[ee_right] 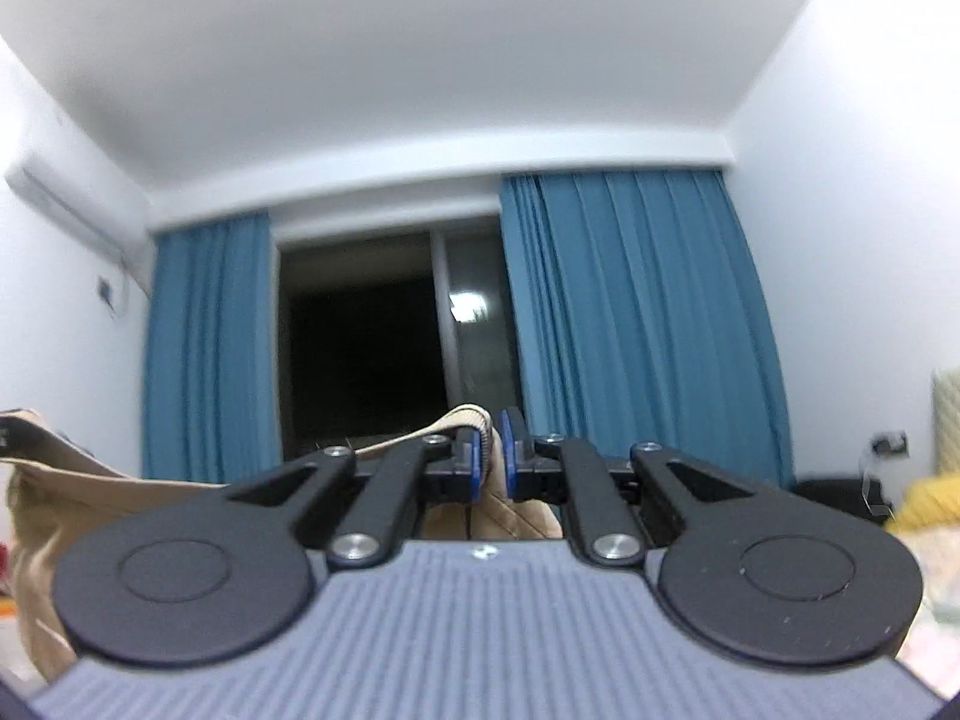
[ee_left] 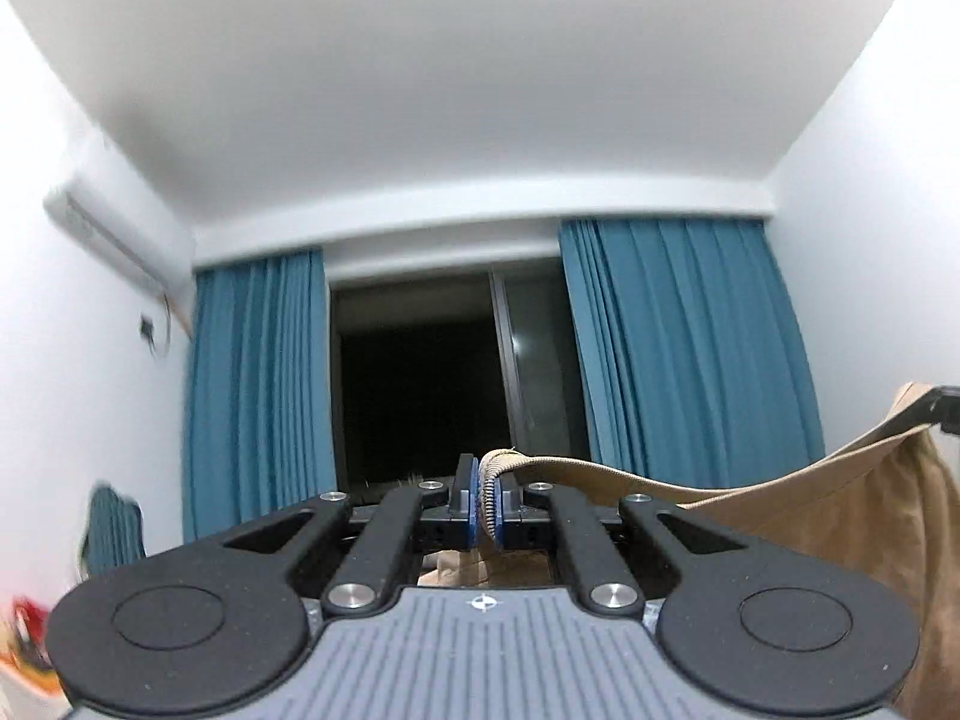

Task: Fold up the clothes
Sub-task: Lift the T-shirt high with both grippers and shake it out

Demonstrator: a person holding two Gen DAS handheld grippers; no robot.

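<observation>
I'm holding the tan garment [ee_left: 810,516] up before the curtains [ee_left: 684,348], left gripper [ee_left: 489,501] and right gripper [ee_right: 491,450] both clamping its edge; no fold showing yet

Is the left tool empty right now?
No, the left tool is shut on the ribbed hem of the tan cloth garment, held up high.

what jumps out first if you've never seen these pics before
A tan garment hangs stretched in the air, its edge pinched by the left tongs at one end and the right tongs at the other. Behind it, blue curtains frame a dark window, with the white ceiling above.
</observation>
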